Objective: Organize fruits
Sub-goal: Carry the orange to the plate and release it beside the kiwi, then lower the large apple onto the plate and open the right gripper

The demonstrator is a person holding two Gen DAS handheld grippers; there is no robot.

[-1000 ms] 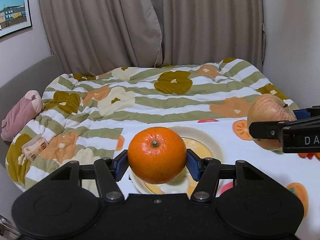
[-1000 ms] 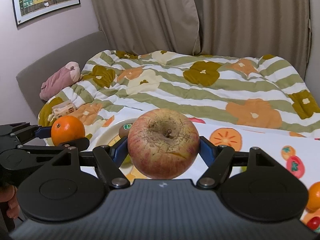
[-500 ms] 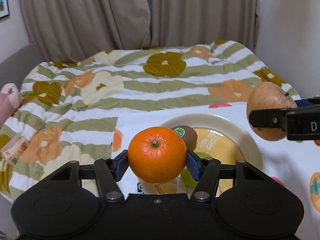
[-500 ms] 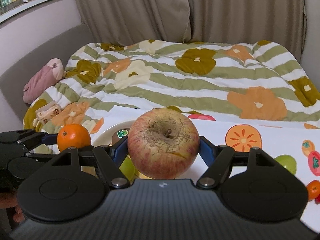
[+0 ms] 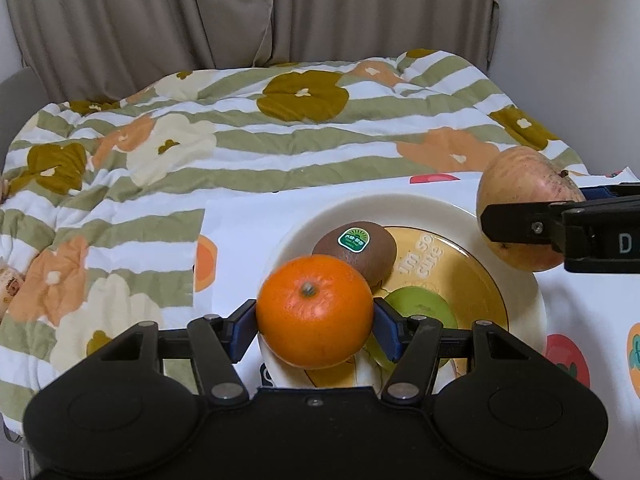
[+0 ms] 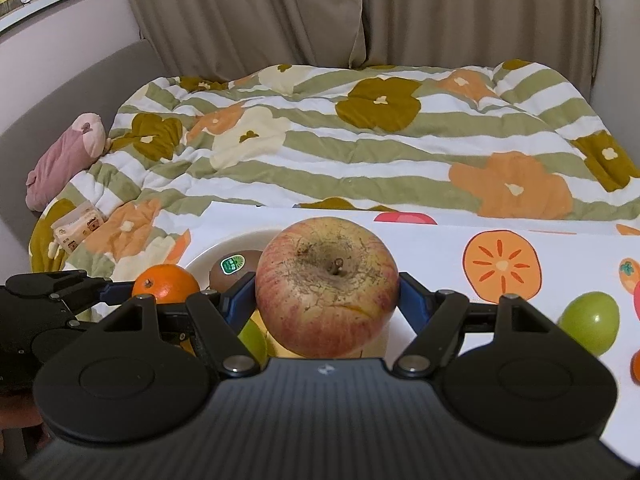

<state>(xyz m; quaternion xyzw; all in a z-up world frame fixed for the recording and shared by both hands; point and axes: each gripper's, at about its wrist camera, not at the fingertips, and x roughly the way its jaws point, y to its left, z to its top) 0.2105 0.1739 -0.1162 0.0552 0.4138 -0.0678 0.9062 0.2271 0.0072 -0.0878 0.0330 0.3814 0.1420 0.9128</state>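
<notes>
My left gripper (image 5: pixel 315 326) is shut on an orange (image 5: pixel 314 310) and holds it over the near left rim of a cream plate (image 5: pixel 516 280). On the plate lie a brown kiwi (image 5: pixel 356 251) with a green sticker and a green fruit (image 5: pixel 420 308). My right gripper (image 6: pixel 327 300) is shut on a red-yellow apple (image 6: pixel 327 285) and holds it above the plate's right side; the apple also shows in the left wrist view (image 5: pixel 524 208). The orange (image 6: pixel 165 283) and kiwi (image 6: pixel 234 267) show in the right wrist view.
The plate sits on a white fruit-print cloth (image 6: pixel 440 248) on a table. A loose green fruit (image 6: pixel 590 322) lies on the cloth at right. Behind is a bed with a striped floral quilt (image 5: pixel 280 140), a pink plush (image 6: pixel 64 156) and curtains.
Both grippers have moved forward and down toward the plate with their fruits. The plate, kiwi and green fruit now show larger and closer.
</notes>
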